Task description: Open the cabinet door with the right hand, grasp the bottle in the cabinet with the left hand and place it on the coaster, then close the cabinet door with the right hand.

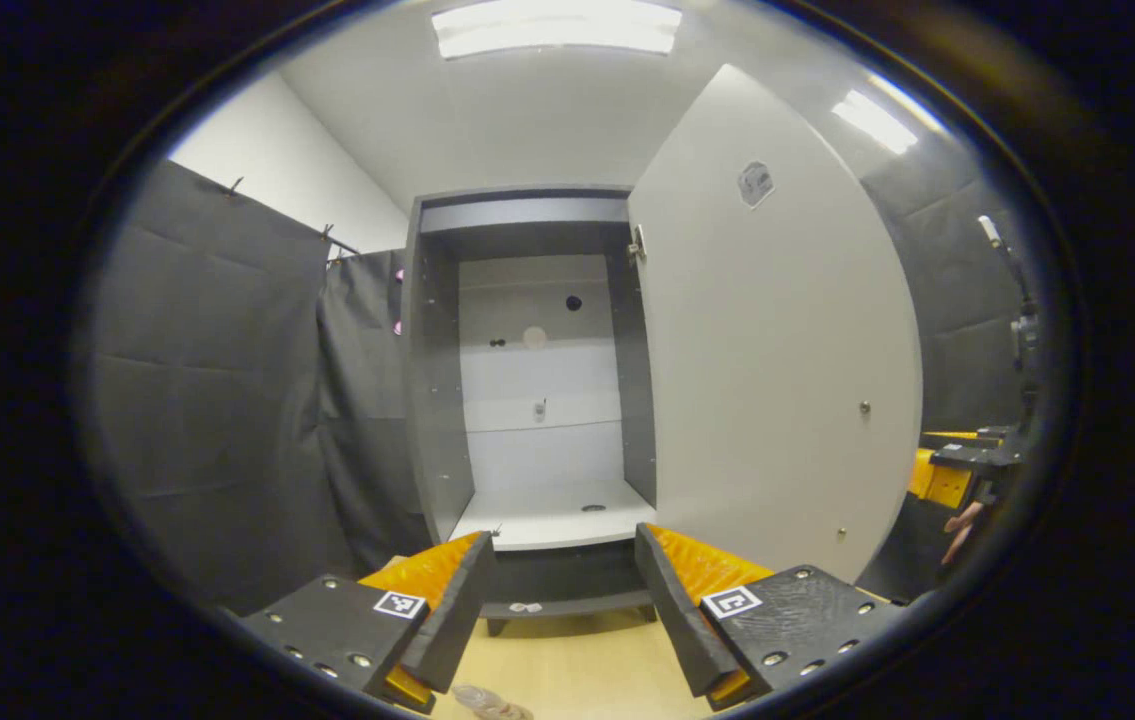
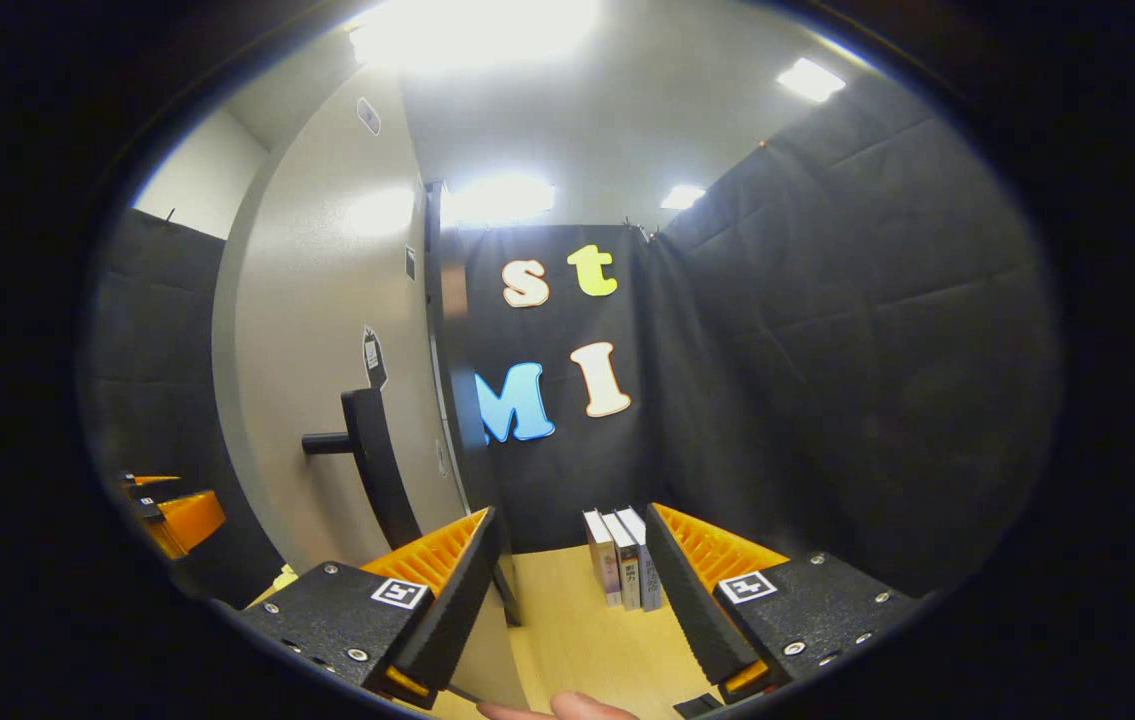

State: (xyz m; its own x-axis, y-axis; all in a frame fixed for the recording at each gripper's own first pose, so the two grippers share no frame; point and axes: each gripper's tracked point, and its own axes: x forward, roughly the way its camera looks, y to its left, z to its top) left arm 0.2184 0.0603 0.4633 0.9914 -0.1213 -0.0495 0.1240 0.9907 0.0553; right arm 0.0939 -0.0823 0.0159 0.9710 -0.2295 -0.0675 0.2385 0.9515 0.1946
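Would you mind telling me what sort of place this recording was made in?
Most likely a recording booth set up as a mock home: black cloth walls, an open grey cabinet with its door swung out, and a few books on a light wooden table.

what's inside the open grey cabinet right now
The grey cabinet with its pale door swung open shows bare white shelves, a few small holes and fittings on the back panel, and a small dark ring on the bottom shelf. No bottle is visible inside.
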